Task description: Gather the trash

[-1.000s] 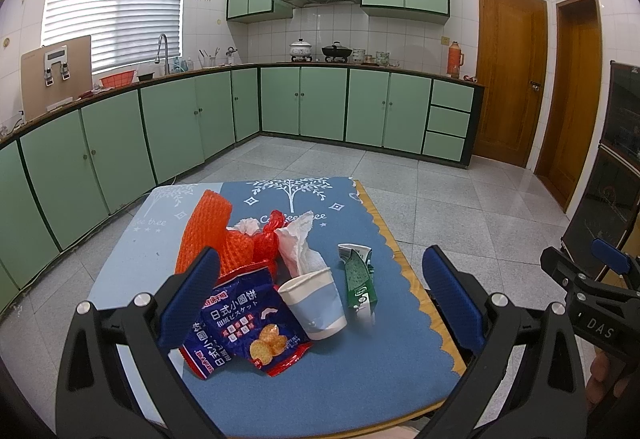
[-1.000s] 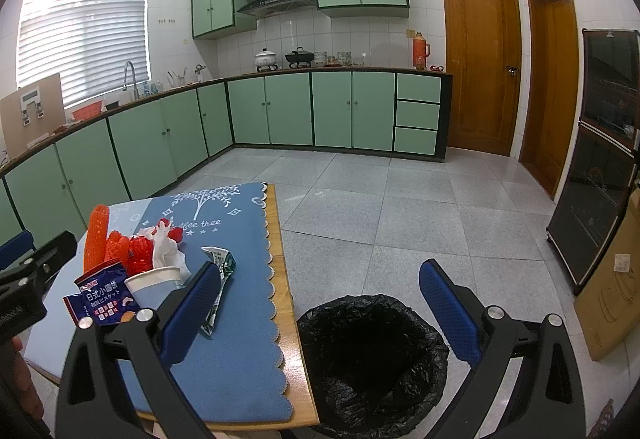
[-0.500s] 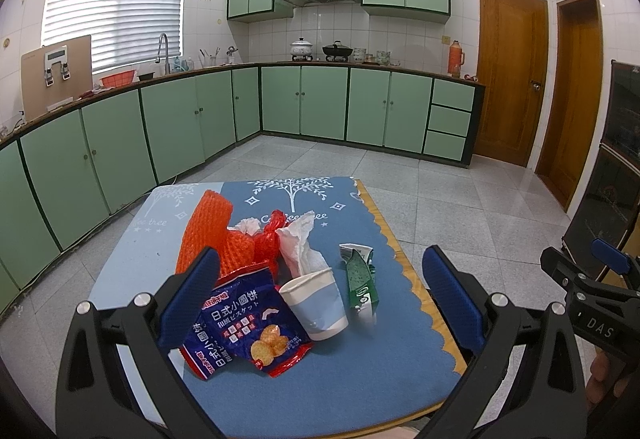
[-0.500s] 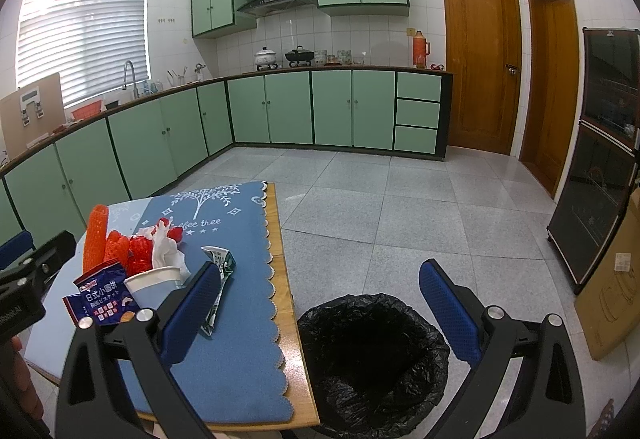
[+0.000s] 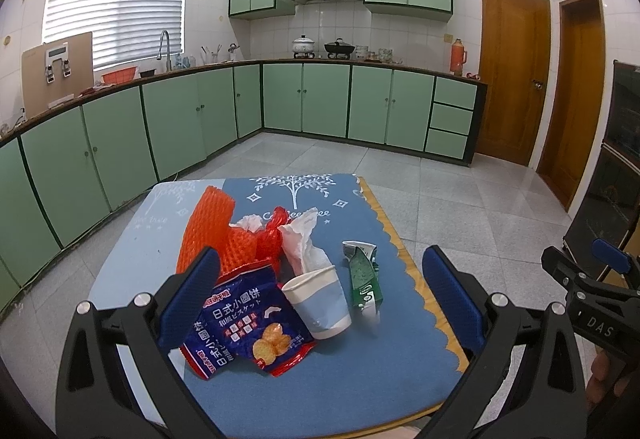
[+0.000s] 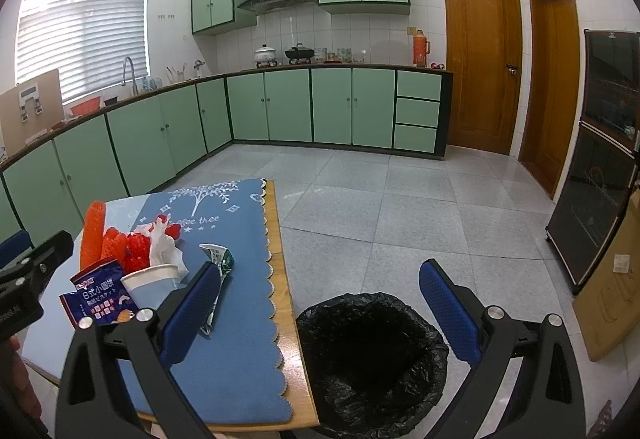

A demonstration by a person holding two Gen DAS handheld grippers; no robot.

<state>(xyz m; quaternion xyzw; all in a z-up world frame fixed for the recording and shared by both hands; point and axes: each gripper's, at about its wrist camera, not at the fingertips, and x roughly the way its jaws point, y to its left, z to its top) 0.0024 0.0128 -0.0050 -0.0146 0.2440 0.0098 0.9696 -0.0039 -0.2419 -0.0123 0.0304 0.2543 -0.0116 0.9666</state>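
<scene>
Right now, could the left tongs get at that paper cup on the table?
Probably yes: the left tongs are open, the paper cup lies between the fingers, and nothing covers it.

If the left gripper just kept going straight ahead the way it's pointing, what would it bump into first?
Probably the paper cup, which sits nearly centred between the open left gripper fingers, with the blue snack bag just to its left. Depth is hard to judge, so the bag could touch first.
</scene>
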